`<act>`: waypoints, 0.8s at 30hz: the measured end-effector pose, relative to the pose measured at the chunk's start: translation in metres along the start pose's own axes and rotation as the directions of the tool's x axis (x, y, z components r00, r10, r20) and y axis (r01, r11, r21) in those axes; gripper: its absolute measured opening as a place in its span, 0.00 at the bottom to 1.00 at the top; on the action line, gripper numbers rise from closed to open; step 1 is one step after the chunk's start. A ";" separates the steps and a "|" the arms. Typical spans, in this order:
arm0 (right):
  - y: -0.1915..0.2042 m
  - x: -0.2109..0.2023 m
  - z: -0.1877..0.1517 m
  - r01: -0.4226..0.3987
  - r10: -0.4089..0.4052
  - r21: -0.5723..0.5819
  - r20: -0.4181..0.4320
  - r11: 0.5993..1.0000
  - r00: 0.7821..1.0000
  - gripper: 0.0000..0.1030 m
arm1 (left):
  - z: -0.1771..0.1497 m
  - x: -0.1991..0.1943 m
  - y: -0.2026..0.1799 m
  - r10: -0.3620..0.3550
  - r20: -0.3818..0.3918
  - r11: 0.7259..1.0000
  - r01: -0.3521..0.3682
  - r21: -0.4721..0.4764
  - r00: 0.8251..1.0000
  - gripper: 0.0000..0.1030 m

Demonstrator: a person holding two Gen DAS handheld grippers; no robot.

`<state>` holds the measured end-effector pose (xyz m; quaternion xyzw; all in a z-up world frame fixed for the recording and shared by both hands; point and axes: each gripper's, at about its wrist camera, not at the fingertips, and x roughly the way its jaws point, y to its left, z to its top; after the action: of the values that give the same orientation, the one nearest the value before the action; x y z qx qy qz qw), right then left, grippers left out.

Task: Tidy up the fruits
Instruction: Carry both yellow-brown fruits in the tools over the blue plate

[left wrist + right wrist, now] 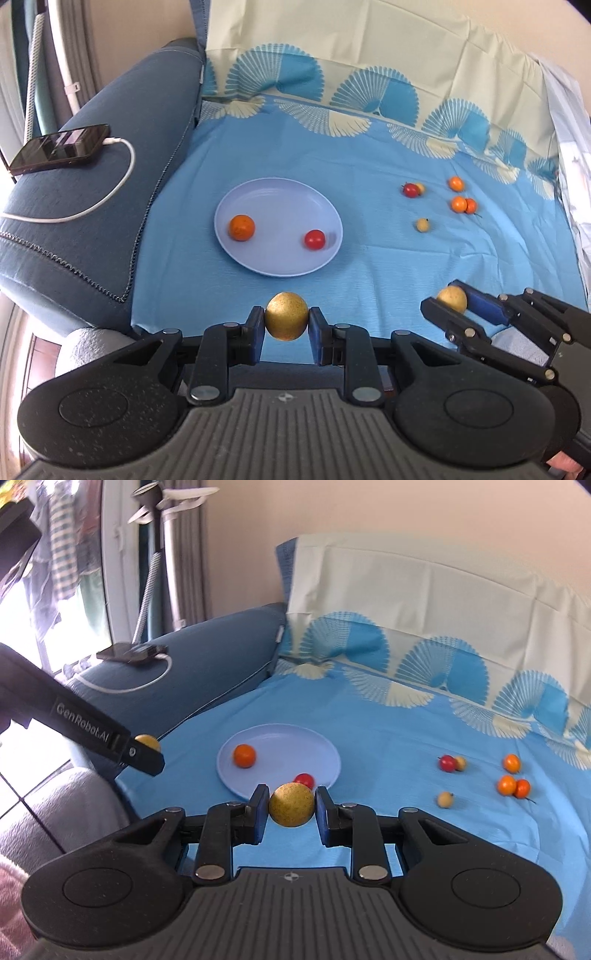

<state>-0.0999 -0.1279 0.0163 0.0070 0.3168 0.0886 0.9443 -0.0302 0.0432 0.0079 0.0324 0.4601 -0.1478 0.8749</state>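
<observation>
The left gripper [287,322] clamps a yellow fruit [286,316]; the right gripper [291,805] clamps another yellow fruit [291,804]. Ahead lies the plate [258,192]. Only the right view shows the left gripper side-on, hiding most of its fruit. Loose fruits [459,204] lie far right.

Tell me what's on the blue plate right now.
On the blue plate lie an orange fruit and a red fruit, apart from each other. In the right wrist view, the held yellow fruit covers part of the plate's near rim.

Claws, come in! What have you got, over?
Left claw shut on yellow fruit. Right claw shut on second yellow fruit. Plate ahead, two fruits in. Path open.
</observation>
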 end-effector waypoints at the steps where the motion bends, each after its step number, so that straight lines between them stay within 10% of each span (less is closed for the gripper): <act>1: 0.004 0.000 0.000 0.001 -0.001 -0.007 -0.004 1.000 1.000 0.27 | -0.001 -0.001 0.003 -0.001 0.004 1.000 0.001 -0.003 1.000 0.27; 24: 0.015 0.009 0.001 0.006 -0.009 -0.060 -0.050 0.998 0.999 0.27 | 0.009 0.019 0.023 -0.010 -0.011 0.998 0.009 -0.058 1.000 0.27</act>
<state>-0.0947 -0.1117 0.0121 -0.0246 0.3379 0.0948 0.9361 -0.0065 0.0590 -0.0041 0.0055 0.4694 -0.1383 0.8721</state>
